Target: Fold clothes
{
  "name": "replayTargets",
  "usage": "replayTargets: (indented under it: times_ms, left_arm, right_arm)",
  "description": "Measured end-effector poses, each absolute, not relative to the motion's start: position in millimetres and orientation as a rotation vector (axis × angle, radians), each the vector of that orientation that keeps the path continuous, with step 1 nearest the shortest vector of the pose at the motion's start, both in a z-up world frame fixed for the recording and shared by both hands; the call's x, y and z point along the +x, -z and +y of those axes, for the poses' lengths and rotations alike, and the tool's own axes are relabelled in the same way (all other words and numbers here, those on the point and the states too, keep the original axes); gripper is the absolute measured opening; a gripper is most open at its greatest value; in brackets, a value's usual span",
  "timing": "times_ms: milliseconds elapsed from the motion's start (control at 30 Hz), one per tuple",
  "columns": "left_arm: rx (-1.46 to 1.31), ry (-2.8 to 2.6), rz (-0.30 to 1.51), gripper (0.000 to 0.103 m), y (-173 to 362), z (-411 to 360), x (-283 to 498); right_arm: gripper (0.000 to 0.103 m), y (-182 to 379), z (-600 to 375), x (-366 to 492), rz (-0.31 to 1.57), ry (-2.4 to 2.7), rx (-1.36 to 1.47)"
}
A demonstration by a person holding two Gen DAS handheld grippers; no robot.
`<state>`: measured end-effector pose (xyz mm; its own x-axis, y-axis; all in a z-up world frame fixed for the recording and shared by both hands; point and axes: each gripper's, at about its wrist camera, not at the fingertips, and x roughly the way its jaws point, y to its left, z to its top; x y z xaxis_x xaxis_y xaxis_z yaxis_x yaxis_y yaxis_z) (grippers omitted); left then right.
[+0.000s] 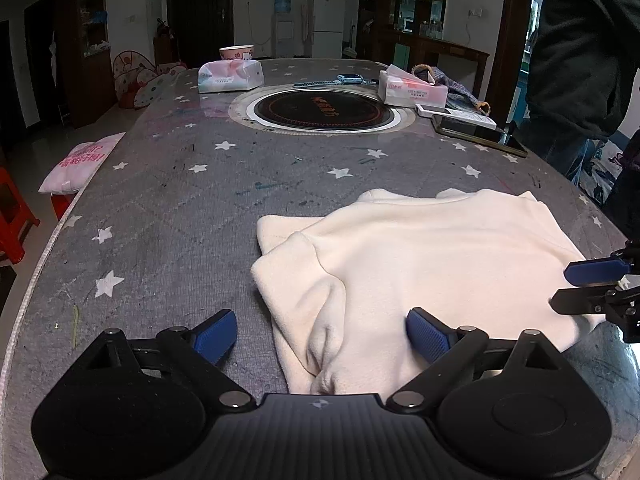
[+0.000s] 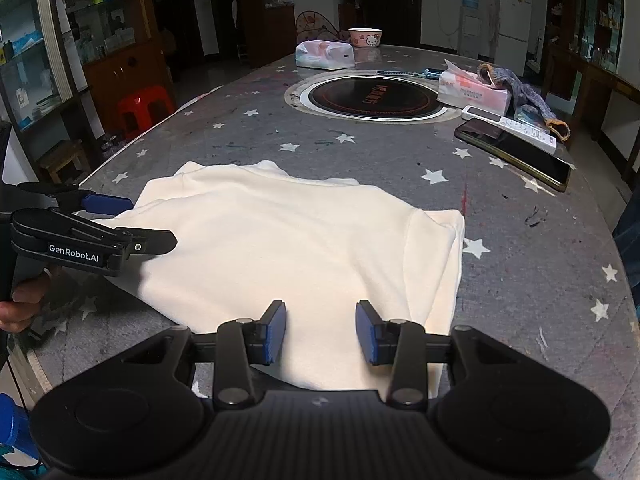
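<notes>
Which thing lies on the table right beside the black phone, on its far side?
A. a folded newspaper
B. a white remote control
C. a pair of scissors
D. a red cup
B: in the right wrist view a white remote control lies along the far edge of the black phone, near the tissue pack, well beyond the cream garment on the table.

Dim room, dark corners. Cool light from ahead glares on the glossy surface [image 1: 168,184]; cream garment [image 2: 296,248] nearly overexposed. Strong fisheye bending at edges. Sharp focus, no motion blur.
</notes>
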<state>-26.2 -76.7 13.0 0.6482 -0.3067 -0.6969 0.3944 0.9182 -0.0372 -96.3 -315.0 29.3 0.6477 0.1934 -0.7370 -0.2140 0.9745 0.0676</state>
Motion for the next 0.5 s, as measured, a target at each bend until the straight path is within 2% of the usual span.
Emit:
replayTargets:
  times_ms: [300, 500]
  left_arm:
    - [0.121, 0.400, 0.770, 0.095, -15.5, -73.4, -25.4]
    - [0.130, 0.402, 0.732, 0.094, -34.0, -71.6, -24.5]
  right_arm:
    - [0.039, -25.8, -316.9, -96.1, 0.832, -0.248, -0.028]
    - [0.039, -42.3, -329.9, -90.4, 0.808, -0.229, -0.019]
